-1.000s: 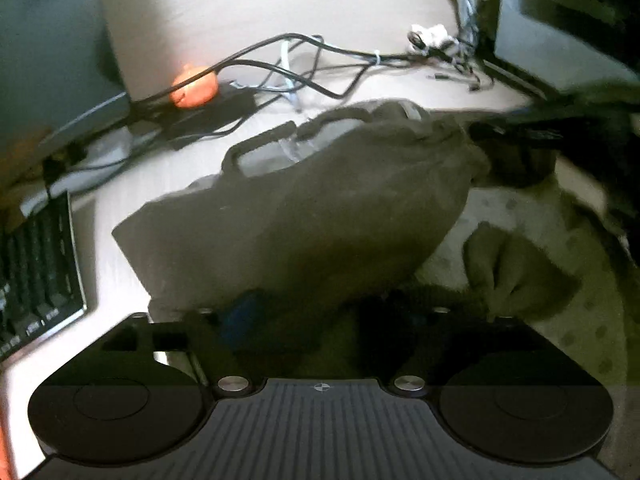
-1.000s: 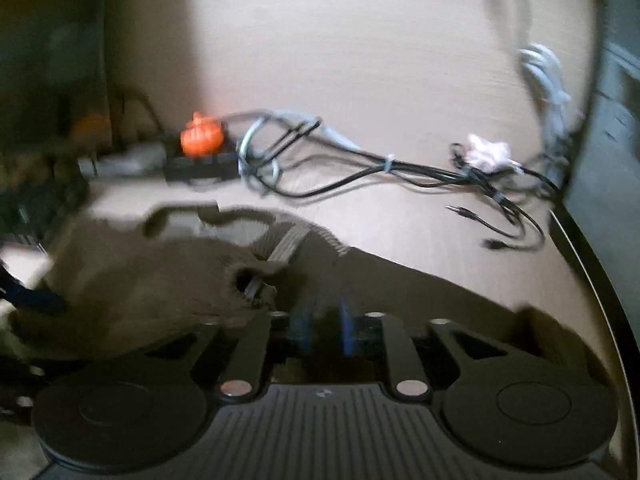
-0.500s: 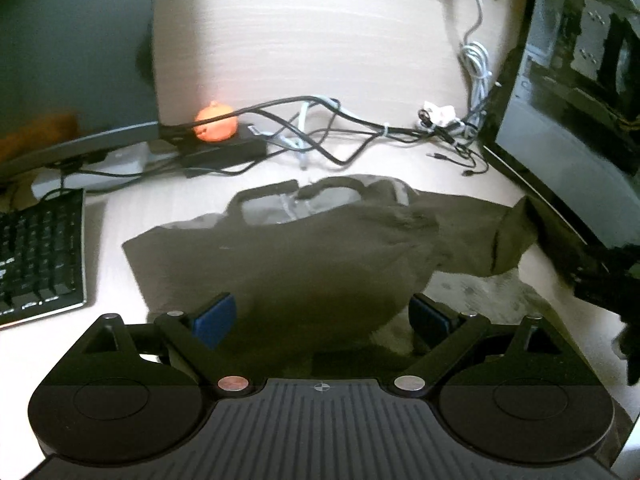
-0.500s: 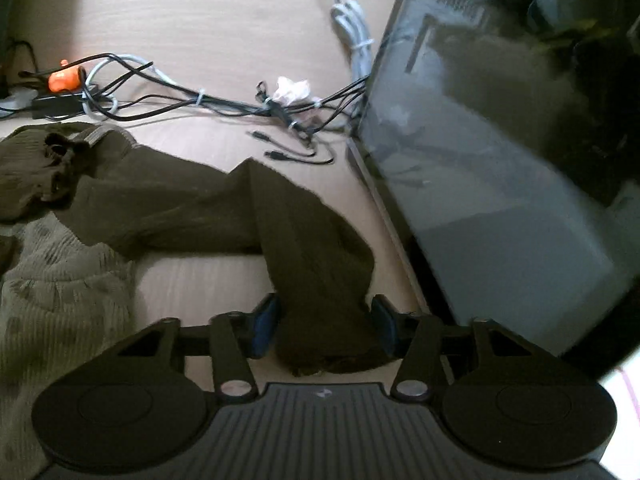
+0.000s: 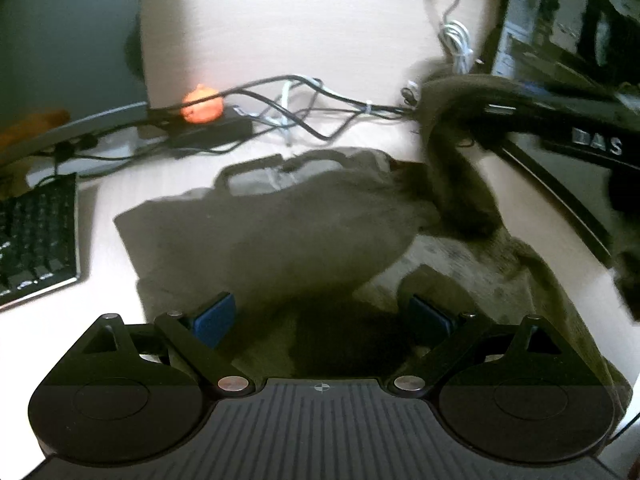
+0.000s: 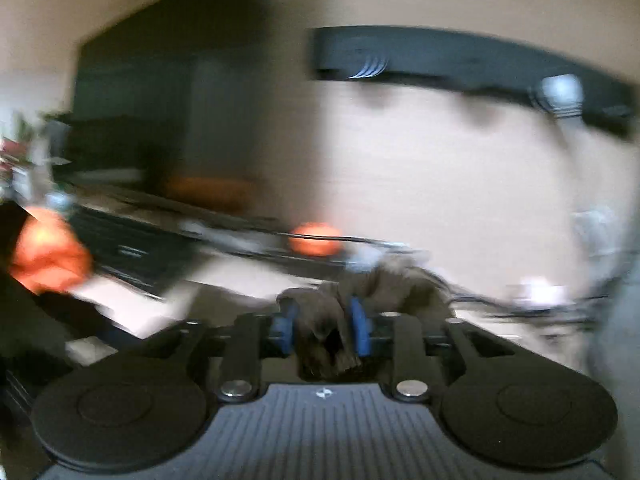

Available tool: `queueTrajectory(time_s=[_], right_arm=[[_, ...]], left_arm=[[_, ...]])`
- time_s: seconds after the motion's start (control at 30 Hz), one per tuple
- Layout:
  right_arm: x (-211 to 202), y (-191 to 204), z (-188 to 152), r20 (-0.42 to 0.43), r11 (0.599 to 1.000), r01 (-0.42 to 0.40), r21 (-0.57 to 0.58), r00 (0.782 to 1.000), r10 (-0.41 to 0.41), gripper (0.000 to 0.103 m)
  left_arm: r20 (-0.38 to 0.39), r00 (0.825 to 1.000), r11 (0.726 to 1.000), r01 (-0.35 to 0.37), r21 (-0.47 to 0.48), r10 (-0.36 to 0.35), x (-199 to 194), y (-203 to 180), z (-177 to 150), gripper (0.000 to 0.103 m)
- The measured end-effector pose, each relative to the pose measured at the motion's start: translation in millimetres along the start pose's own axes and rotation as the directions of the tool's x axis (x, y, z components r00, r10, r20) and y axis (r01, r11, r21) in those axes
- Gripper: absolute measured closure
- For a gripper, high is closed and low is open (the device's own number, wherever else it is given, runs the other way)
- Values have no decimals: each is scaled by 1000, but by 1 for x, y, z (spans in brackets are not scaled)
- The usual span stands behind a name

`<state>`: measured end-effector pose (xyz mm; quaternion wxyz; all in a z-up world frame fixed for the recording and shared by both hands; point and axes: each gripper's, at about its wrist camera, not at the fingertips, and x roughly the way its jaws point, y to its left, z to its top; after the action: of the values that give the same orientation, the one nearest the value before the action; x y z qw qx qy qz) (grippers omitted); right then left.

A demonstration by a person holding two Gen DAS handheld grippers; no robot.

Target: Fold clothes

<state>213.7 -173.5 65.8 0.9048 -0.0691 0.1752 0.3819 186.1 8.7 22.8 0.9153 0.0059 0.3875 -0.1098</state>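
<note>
- The pale wood-grain tabletop [image 5: 352, 32] carries a black keyboard [image 5: 36, 240] at its left edge and tangled dark cables [image 5: 304, 116] toward the back.
- The olive-brown knit garment [image 5: 272, 232] lies bunched mid-tabletop, one sleeve [image 5: 452, 160] lifted toward the right edge.
- The right tongs [image 6: 322, 326] pinch that sleeve's end; the view is blurred.
- The left tongs [image 5: 324, 314] stand spread above the garment's near part.
- Judged: a sleeve fold is in hand; laying it across the body comes next.

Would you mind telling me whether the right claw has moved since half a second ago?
Yes. The right claw, shut on the sleeve, has risen and swung left: the orange ball now sits straight ahead.
</note>
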Motion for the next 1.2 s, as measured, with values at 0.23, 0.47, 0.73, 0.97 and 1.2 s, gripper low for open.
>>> queueTrajectory(time_s=[0.23,0.47,0.73,0.97,1.2], right_arm=[[-26,-6,-4,27,998,7,67,1000,-9,17],[-52,-63,-42,-117,931,265,251,963,-242,17],[-57,-51,-70,-165,918,289,271,954,-251,16],[-46,-43,-55,-144,932,273,236,959,-244,15],[0,-23,-32,-119,972,156,177,983,-136,5]], left_arm=[[2,998,996,68,55,-68,-7,-11,-7,6],[-8,999,973,-44,-224,44,24,9,16,6],[-71,978,926,-207,-315,194,55,34,23,26],[143,981,987,-145,66,135,15,4,46,84],[103,954,946,-294,134,282,14,47,33,74]])
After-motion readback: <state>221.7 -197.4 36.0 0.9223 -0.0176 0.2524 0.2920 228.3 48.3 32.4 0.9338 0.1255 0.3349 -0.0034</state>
